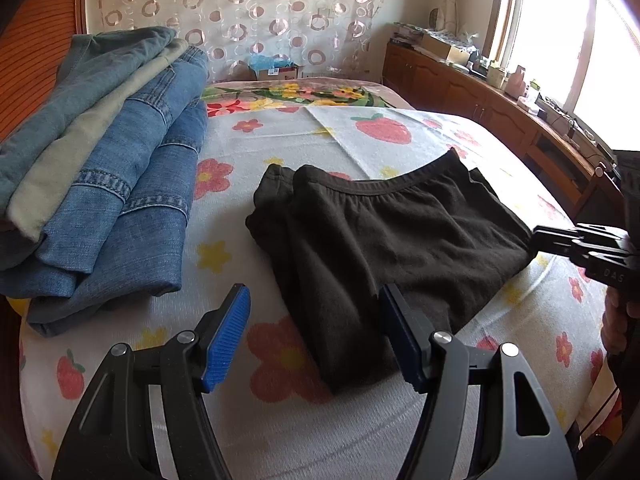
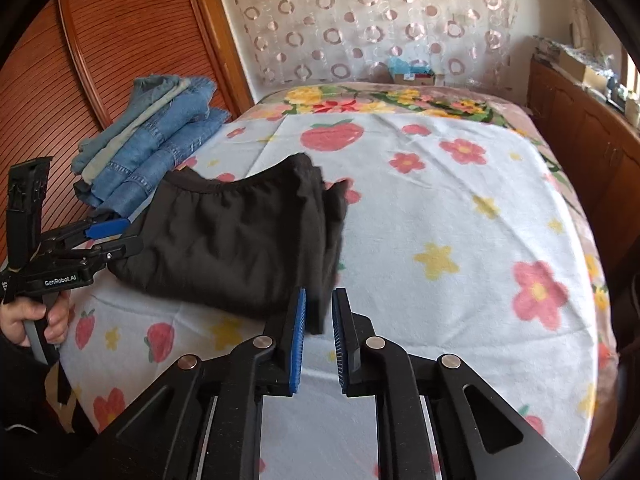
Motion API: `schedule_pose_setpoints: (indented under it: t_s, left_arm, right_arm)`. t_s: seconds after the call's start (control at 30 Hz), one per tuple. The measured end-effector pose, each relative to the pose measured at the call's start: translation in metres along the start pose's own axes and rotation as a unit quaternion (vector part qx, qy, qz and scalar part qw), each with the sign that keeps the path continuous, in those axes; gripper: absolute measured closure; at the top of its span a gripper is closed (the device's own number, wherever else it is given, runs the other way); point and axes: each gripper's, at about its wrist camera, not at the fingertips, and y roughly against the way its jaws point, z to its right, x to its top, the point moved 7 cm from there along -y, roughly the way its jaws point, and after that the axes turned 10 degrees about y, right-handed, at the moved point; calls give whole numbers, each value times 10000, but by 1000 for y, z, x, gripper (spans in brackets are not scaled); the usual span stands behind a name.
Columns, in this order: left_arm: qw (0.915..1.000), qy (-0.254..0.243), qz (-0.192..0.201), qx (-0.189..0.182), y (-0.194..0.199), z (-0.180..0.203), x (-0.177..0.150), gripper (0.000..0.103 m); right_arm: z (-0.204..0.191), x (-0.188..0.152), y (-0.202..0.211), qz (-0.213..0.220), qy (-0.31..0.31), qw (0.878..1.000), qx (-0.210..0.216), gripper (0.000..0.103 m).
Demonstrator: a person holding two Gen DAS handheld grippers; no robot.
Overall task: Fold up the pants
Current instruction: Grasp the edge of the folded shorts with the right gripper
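Pants point(image 1: 384, 232): black, folded into a squat block near the bed's front middle; elastic waistband on the far side, fold lines toward the near edge.
Long axis: running from the near edge toward the headboard end, slightly slanted in the left view.
Left claw point(image 1: 316, 336): released, jaws wide, straddling the pants' near left corner, blue pads point(image 1: 228, 336) not pressing the cloth.
Right claw point(image 2: 319, 336): nearly clenched, with the pants' near right corner between the pads; whether they pinch the cloth, I cannot tell.
Hand point(image 2: 36, 320): grips the left tool's handle at the bed's near edge.
Bed point(image 2: 460, 216): white cover with strawberries and flowers; a floral blanket point(image 2: 384, 100) past it.
Jeans point(image 1: 108, 176): folded stack left of the pants, apart from them, by the wooden panel point(image 2: 100, 60).
Room: circle-patterned curtain point(image 1: 248, 12) behind, wooden cabinets point(image 1: 480, 104) along the right under a bright window point(image 1: 560, 40).
Open room: bare cover right of the pants and beyond them.
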Motion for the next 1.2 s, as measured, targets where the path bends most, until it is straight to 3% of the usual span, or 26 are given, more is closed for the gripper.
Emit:
schedule_pose_setpoints:
  t_s: [0.13,0.2,0.23,0.47,0.73,1.2]
  left_arm:
    - [10000,48,-44,-9,-2,-3,-2,35]
    - [10000,61,-17,-6,0,-4,0,35]
    - [10000,63,16,3,1,-3,2,35]
    - [9996,68,279,86,8,-6,29,35]
    - [9998,160,73,112,-13,-14,39,40]
    - [9996,225,-161,39,-34,-19,37,44]
  right_arm:
    - [1,7,-4,53,-89,9999,68,87]
    - [4,12,-4,105,-107,9999,-2,68]
    - [6,15,-5,124,-106,9999,-10,65]
    - [7,29,-25,-21,-9,10000,-84,64]
    - [8,41,-46,-235,97,9996,-115,64]
    - [10,46,-56,-223,249,9994,-98,64]
